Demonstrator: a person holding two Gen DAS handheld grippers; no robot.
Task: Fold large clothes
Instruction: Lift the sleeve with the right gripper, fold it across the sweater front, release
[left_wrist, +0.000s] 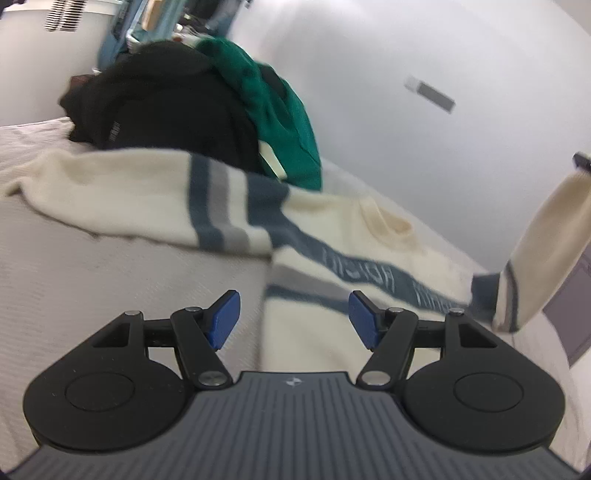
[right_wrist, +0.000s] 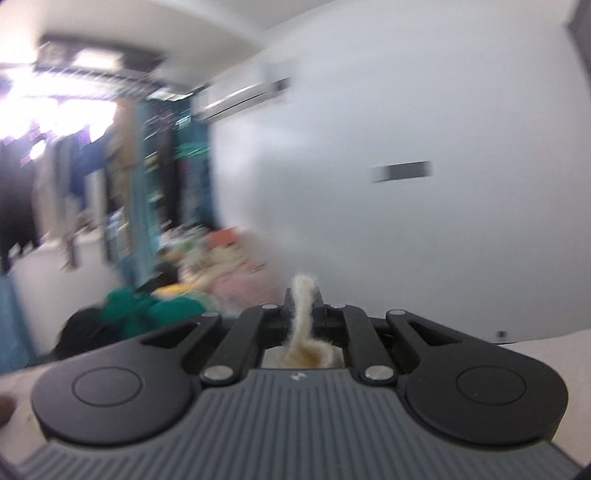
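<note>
Left gripper (left_wrist: 294, 319) jaws apart, blue pads (left_wrist: 224, 318) empty, above cream sweater (left_wrist: 325, 236) spread on white bed (left_wrist: 110, 280). Blue band lettering on sweater blurred, unreadable. Right gripper (right_wrist: 303, 295) clamped on cream sleeve (right_wrist: 303, 314), lifted at right. Black garment (left_wrist: 162, 99), green garment (left_wrist: 280, 122) piled far side.

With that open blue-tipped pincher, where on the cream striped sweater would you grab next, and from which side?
I would take the flat sleeve lying stretched out on the bed, near its far end, coming down from above. It lies thin and single-layered there, easy to pinch. The left gripper hangs open over the sweater, while the right gripper already pinches the other sleeve, lifted off the bed.
</note>
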